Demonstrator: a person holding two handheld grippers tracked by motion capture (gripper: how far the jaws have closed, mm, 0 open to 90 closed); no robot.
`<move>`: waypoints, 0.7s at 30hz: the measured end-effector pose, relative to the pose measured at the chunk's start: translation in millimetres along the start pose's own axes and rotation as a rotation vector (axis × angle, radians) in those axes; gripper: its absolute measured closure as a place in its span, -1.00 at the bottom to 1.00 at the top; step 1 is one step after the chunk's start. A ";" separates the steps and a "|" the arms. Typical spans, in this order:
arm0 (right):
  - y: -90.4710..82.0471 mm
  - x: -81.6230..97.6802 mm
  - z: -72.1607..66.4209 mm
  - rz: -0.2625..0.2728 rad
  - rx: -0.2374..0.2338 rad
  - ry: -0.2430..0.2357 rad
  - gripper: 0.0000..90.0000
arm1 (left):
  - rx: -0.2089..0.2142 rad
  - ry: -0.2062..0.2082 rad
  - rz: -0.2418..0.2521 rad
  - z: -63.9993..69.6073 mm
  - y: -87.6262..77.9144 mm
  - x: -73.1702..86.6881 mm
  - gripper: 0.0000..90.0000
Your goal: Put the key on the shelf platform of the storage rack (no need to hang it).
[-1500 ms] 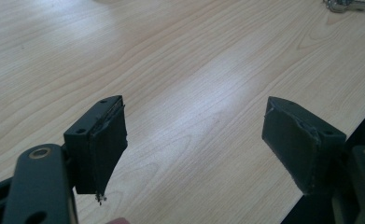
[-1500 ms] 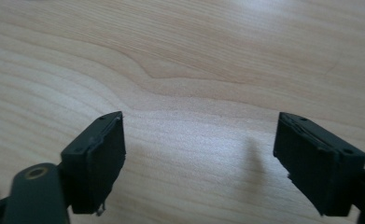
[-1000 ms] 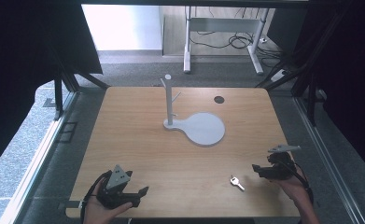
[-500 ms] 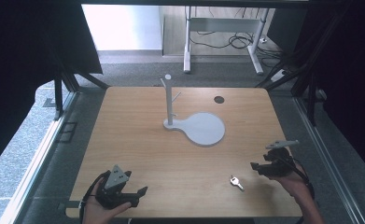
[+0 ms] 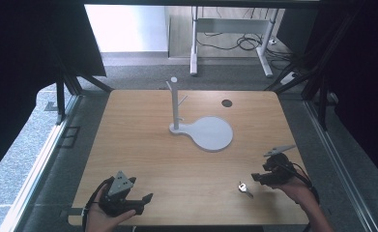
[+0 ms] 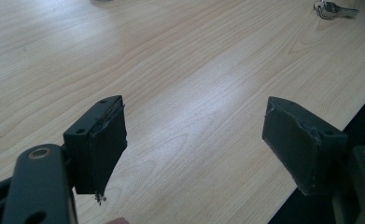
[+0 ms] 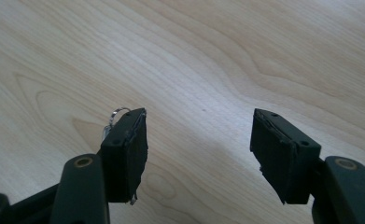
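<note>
A small silver key (image 5: 245, 188) on a ring lies on the wooden table (image 5: 143, 145) near the front right. My right gripper (image 5: 255, 177) hovers just right of it, jaws pointing left. Those jaws have just been closing and stand open with nothing between them. In the right gripper view the key ring (image 7: 116, 113) peeks out behind the left jaw of my right gripper (image 7: 200, 133). My left gripper (image 5: 145, 200) rests open at the front left edge. In the left gripper view the left gripper (image 6: 194, 123) holds nothing, and the key (image 6: 334, 8) lies far off at the top right.
A white stand with a thin upright pole (image 5: 175, 104) and a round flat base (image 5: 210, 133) sits mid-table. A dark round hole (image 5: 226, 103) marks the far right of the tabletop. The front edge of the table runs close under both hands.
My right gripper has shifted a little to the left, closer to the key. The left gripper and the key have stayed put.
</note>
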State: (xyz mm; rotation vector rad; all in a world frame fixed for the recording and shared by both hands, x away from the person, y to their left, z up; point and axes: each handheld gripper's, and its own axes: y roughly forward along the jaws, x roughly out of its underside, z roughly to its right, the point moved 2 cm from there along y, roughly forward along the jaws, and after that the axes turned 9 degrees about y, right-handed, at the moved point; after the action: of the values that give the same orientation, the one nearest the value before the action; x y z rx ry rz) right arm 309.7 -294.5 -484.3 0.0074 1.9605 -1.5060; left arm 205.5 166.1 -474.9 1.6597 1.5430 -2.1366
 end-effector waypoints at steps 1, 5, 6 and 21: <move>0.5 -0.2 -1.2 -0.004 -0.002 -0.003 -0.17 | 0.000 -0.003 0.000 0.2 -0.2 0.0 -0.51; 4.3 0.4 -8.3 -0.045 -0.006 -0.025 -0.12 | -0.001 0.001 0.001 0.0 -0.7 0.1 -0.51; 5.2 0.6 -9.6 -0.052 -0.006 -0.030 -0.11 | -0.001 0.001 0.001 0.1 -0.8 0.1 -0.51; 14.9 2.3 -29.5 -0.142 -0.036 -0.068 -0.06 | 0.001 0.005 0.001 0.7 -3.0 -0.2 -0.51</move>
State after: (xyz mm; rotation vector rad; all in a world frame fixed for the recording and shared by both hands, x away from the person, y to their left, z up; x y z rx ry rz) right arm 299.3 -264.8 -494.7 -0.2001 1.9681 -1.5397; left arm 203.4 167.1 -472.8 1.6677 1.5418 -2.1349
